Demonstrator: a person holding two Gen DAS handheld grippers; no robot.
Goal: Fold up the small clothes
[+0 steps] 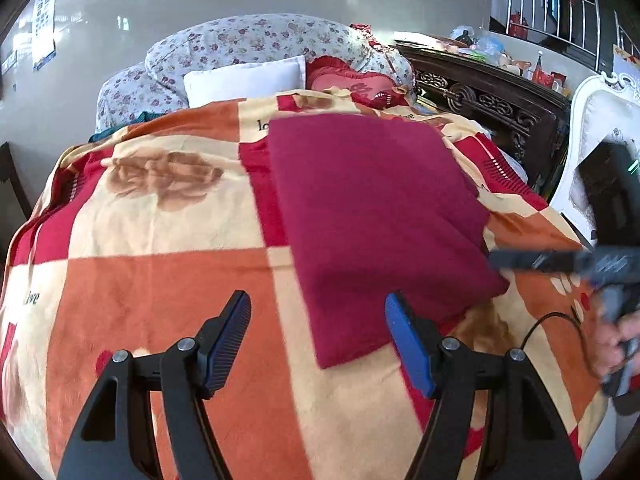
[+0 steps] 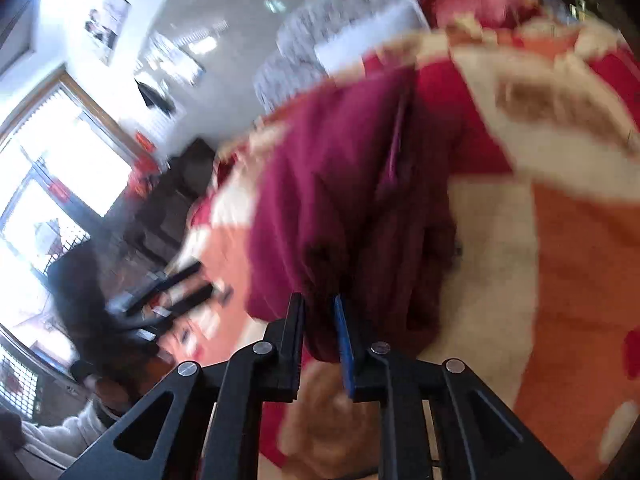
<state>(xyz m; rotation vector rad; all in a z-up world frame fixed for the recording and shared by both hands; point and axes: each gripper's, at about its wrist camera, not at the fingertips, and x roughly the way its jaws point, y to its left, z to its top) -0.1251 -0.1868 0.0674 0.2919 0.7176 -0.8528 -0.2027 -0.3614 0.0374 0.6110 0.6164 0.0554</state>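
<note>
A maroon garment (image 1: 372,208) lies folded flat into a long rectangle on an orange, cream and red checked blanket (image 1: 160,280). My left gripper (image 1: 318,296) hovers open over the garment's near end, with nothing between its blue pads. In the left wrist view my right gripper (image 1: 496,260) reaches in from the right to the garment's right edge. The right wrist view is blurred. There the right gripper (image 2: 317,298) has its jaws close together, with a bunch of the maroon garment (image 2: 340,200) pinched between them.
A white pillow (image 1: 244,80), a floral quilt (image 1: 256,40) and a red cushion (image 1: 352,76) are piled at the bed's far end. Dark carved wooden furniture (image 1: 492,100) and a white chair (image 1: 592,120) stand to the right. A person's hand (image 1: 612,340) holds the right gripper.
</note>
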